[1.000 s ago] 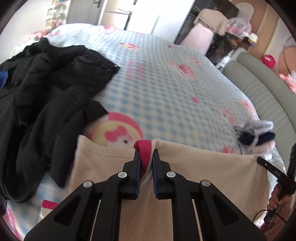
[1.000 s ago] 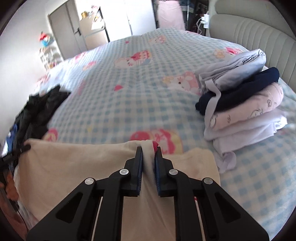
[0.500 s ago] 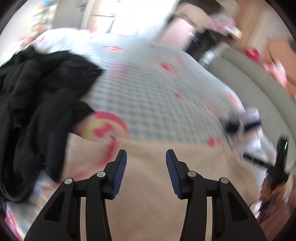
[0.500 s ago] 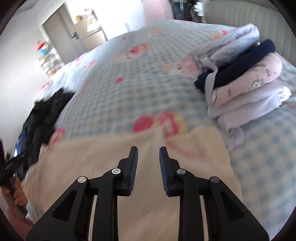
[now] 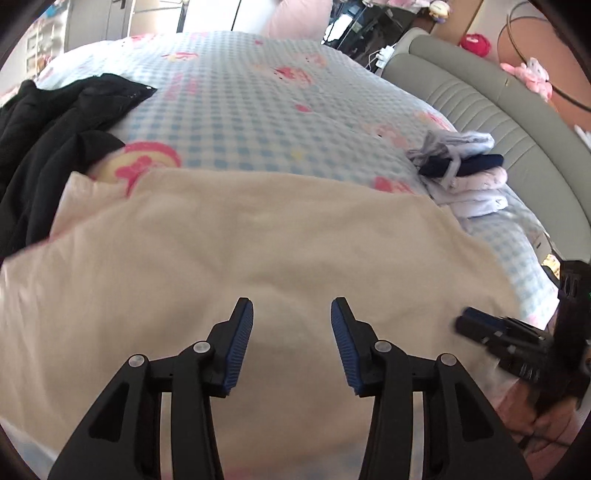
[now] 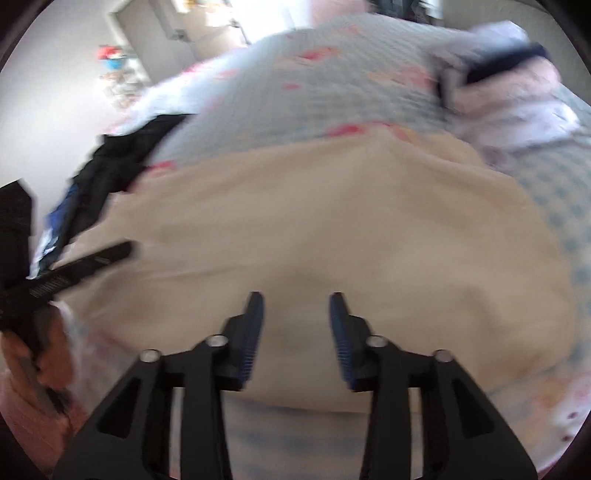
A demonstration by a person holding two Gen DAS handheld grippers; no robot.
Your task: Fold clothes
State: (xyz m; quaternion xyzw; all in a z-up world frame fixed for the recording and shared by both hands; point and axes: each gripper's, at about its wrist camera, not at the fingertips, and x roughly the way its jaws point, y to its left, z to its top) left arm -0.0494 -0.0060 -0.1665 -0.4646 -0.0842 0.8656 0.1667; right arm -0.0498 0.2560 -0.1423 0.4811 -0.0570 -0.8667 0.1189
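Bedroom w/ a bed under a blue-and-white check sheet printed w/ pink cartoon figures; no readable writing or brand anywhere. Far wall has pale cupboard doors at upper left, bright light beside them.

Left to right in left wrist view: black clothes heaped at the bed's left edge, partly on the sheet. Next, cream garment spread flat across the near part of the bed, its far left corner just beside the black heap, pink print of the sheet showing past its top edge. Left gripper hovers over the garment's near part, jaws apart, nothing between them, pads clear of the cloth. Further right, folded stack of pale and navy pieces sits near the garment's right corner, by the grey padded headboard. Red and pink plush toys beyond it.

Right wrist view is blurred. Right gripper is above the same garment, jaws opening, empty. Left gripper's black body and a hand show at that view's left edge.
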